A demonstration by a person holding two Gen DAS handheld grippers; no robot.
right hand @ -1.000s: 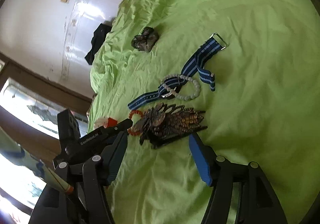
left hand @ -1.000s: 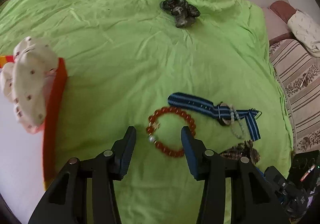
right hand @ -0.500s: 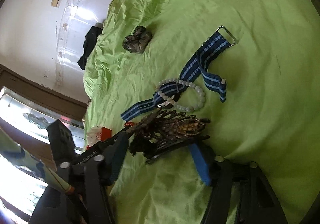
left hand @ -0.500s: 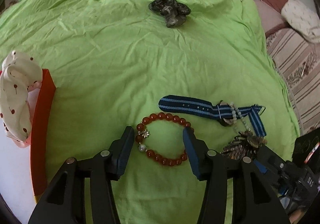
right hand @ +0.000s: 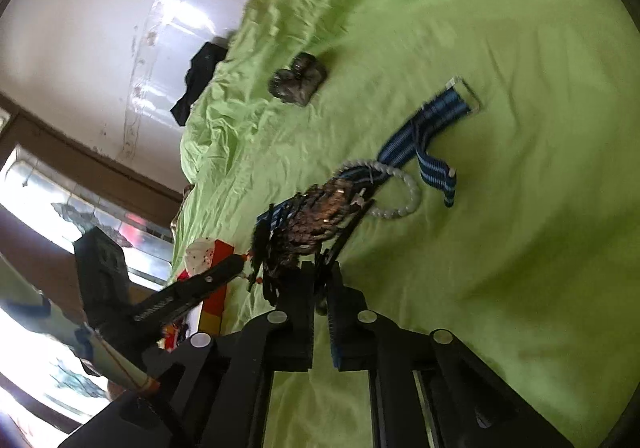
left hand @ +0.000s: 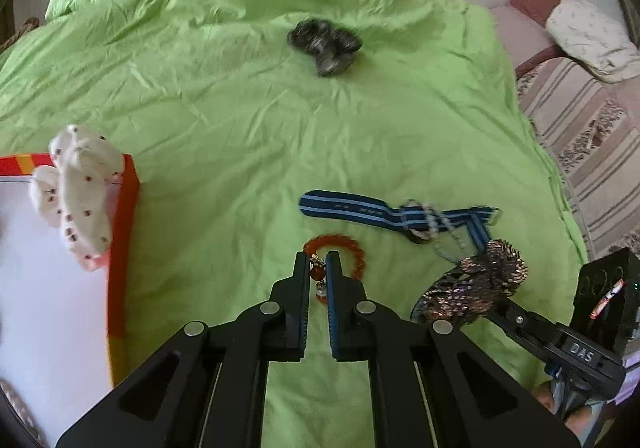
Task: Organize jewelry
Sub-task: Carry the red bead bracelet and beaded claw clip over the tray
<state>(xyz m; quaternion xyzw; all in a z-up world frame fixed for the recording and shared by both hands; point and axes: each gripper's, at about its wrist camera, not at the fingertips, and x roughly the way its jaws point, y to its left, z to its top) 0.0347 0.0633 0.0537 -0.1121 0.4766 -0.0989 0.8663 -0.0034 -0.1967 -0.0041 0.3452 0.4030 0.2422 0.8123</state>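
Both claws clenched on jewelry over the green bed.

The left claw (left hand: 319,262) has just been closing and is clamped on the red bead bracelet (left hand: 352,248), whose loop is seen beyond the tips above the green bedspread (left hand: 240,128). The right claw (right hand: 320,272) has likewise just been closing and is gripped on the brown sequined hair clip (right hand: 316,216), held clear of the bedspread. Toward the right edge of the bed, the blue striped strap (left hand: 360,210) is laid flat with the white bead bracelet (right hand: 400,188) across it. A dark scrunchie (left hand: 324,44) is seen farther up the bed. At the left edge, an orange-rimmed box (left hand: 124,232) is draped with a white dotted scrunchie (left hand: 76,188).
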